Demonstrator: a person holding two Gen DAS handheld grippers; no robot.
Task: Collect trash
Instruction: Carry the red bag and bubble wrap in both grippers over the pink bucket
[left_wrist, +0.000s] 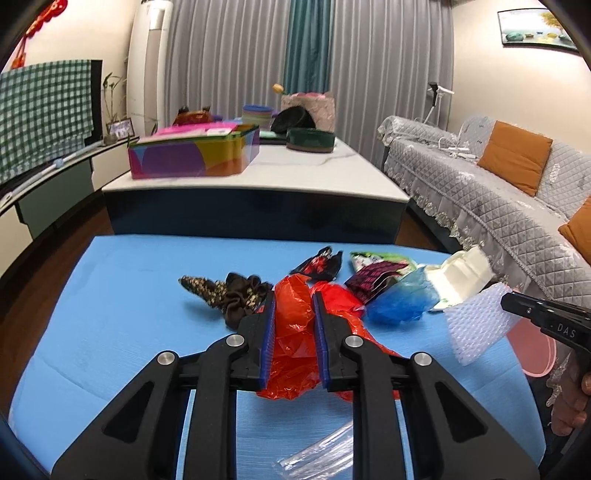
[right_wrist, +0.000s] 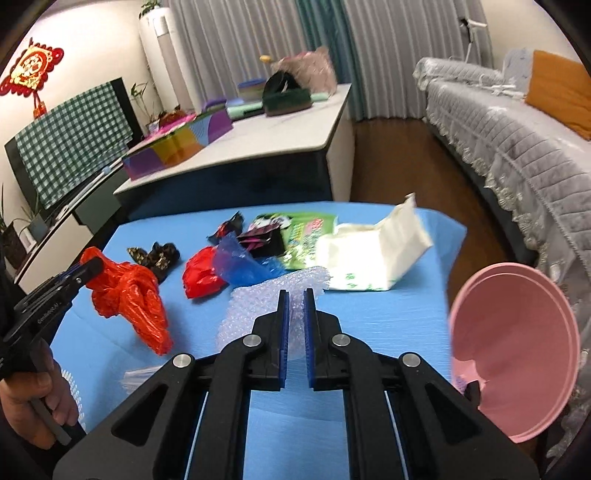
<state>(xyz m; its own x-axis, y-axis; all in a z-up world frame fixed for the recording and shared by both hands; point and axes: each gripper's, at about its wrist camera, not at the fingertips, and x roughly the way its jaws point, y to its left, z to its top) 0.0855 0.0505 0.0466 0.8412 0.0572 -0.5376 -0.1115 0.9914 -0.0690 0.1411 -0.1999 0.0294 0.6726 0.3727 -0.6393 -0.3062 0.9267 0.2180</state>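
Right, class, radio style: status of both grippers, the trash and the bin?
Left gripper shut on red bag. Right gripper shut on bubble wrap. Pink bin beside table, nothing blocking.

Your left gripper (left_wrist: 293, 314) sits left of your right gripper (right_wrist: 293, 314), each with trash between its jaws above the surface (right_wrist: 388, 325). Behind them, the scrunchie (right_wrist: 159, 258), wrappers (right_wrist: 266, 238) and tissue pack (right_wrist: 369, 254) run left to right. The bin (right_wrist: 517, 350) stands off the surface's right edge.

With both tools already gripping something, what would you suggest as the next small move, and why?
Probably swing the right tool toward the pink bin and drop the bubble wrap there. That sheet is clamped and lifted, and the bin's open mouth sits just to its right, nearer than to the left tool holding the red plastic bag.
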